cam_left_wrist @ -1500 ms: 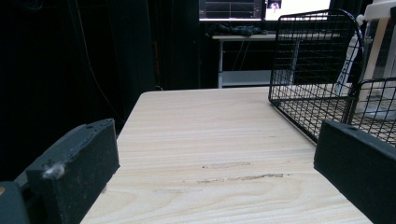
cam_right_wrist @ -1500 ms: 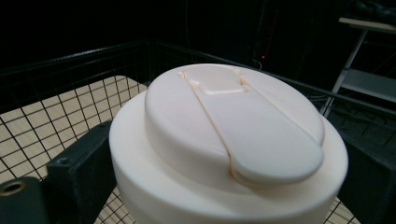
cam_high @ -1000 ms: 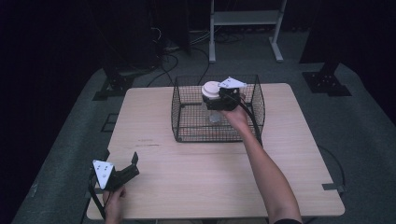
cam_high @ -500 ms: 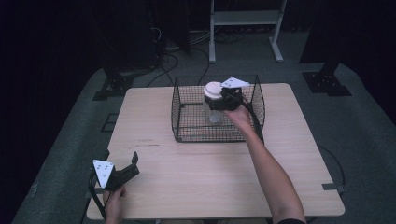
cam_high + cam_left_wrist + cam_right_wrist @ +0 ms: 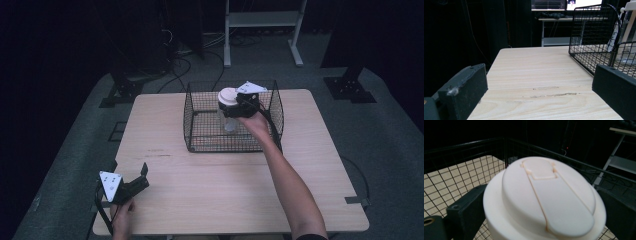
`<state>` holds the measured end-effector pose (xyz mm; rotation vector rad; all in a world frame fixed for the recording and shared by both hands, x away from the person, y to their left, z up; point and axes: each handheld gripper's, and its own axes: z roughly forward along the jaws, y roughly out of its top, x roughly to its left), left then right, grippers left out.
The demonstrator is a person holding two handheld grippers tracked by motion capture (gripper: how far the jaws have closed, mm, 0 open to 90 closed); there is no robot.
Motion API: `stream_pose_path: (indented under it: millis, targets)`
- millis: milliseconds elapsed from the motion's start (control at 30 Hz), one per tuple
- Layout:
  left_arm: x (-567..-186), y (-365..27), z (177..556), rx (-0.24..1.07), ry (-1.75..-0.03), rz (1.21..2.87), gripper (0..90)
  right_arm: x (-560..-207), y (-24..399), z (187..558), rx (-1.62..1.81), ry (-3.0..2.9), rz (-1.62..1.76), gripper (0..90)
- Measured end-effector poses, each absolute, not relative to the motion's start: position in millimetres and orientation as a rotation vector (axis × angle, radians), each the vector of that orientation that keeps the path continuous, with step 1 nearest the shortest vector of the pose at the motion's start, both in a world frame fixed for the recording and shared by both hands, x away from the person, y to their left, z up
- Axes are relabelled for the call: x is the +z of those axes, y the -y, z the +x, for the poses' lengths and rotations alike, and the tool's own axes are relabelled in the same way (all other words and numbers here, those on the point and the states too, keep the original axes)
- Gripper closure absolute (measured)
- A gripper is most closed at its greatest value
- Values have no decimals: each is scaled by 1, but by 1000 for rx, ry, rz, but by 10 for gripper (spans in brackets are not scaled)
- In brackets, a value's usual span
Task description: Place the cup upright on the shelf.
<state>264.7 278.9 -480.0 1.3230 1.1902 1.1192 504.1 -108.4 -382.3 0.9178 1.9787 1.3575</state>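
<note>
Since the earlier frame the right gripper [image 5: 239, 104] has barely shifted, its fingers pinching the clear jar [image 5: 229, 118] under its white lid [image 5: 544, 200], upright inside the wire basket [image 5: 200, 131] at the table's [image 5: 210, 190] 12 o'clock. The left gripper [image 5: 134, 184], fingers spread, rests at 7 o'clock.

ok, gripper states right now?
Left gripper: open, holding nothing, low over the table.
Right gripper: shut on the white-lidded jar, over the wire basket.

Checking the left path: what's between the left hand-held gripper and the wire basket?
Bare wooden table. In the high view nothing lies between the left hand-held gripper and the wire basket; the left gripper view shows the same.
</note>
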Motion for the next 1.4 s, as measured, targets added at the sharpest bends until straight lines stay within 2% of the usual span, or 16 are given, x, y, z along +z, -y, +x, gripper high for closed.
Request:
stream_pose_path:
  millis: [500, 1400]
  targets:
    - [-480, -279, 264, 1119, -1188, 1324, 0, -360, 117, 497, 1414, -1928, 911, 7]
    - [-480, -278, 264, 1123, -1188, 1332, 0, -329, 153, 441, 1520, -1896, 846, 8]
